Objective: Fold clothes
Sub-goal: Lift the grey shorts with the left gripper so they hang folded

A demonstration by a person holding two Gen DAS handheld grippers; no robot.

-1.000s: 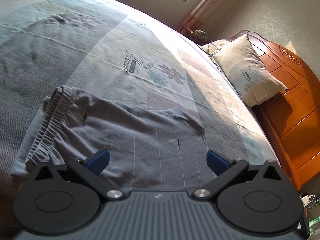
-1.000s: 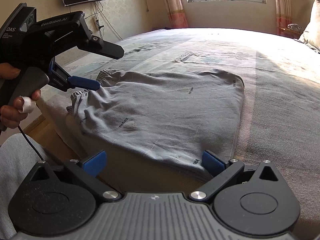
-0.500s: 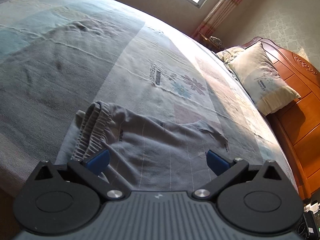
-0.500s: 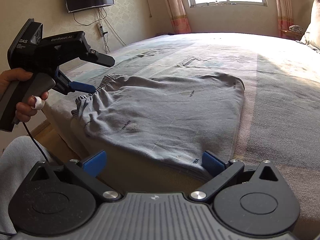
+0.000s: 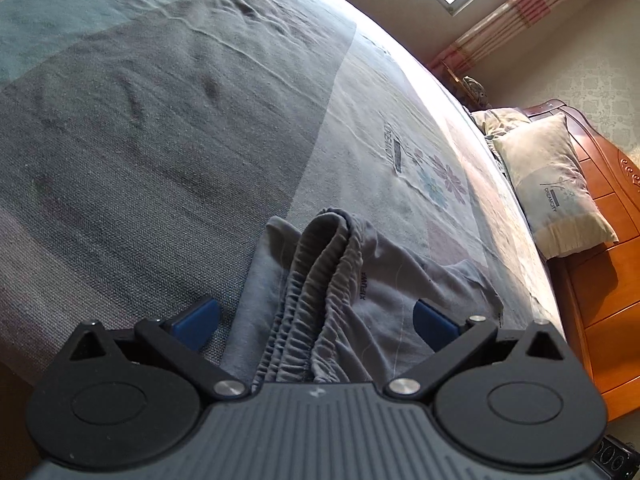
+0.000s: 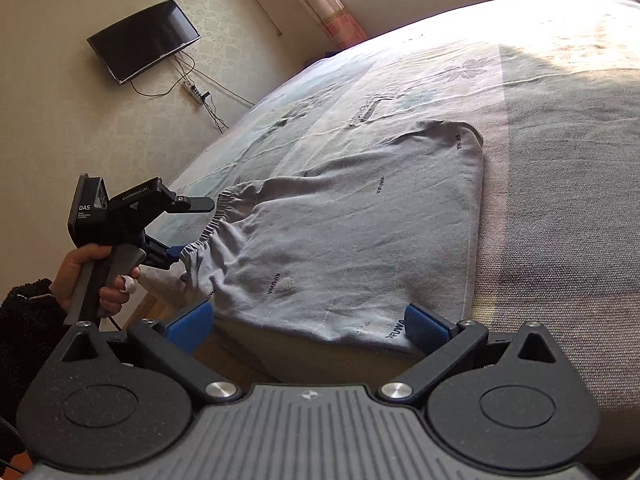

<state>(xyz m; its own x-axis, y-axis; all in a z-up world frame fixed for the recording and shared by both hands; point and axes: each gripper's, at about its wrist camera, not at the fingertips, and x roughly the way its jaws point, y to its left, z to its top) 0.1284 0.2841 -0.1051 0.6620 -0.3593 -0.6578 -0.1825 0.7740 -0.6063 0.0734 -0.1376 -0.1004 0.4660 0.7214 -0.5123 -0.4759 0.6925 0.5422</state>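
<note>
Grey shorts (image 6: 360, 232) lie flat on the bed near its near edge, folded in half, with the elastic waistband (image 6: 208, 232) at the left. In the left wrist view the bunched waistband (image 5: 316, 292) runs between the fingers of my left gripper (image 5: 316, 322), which is open around it. The right wrist view shows the left gripper (image 6: 176, 254) at the waistband end. My right gripper (image 6: 308, 326) is open, low at the bed's near edge, its fingers on either side of the shorts' lower hem (image 6: 360, 332).
The bed (image 5: 160, 140) carries a grey and teal patterned sheet. A pillow (image 5: 552, 184) leans on the wooden headboard (image 5: 600, 260) at the right. A TV (image 6: 144, 40) hangs on the wall beyond the bed's left side.
My left gripper has moved left and in to the waistband end, which now lies bunched between its open fingers. My right gripper has tilted and stays at the hem.
</note>
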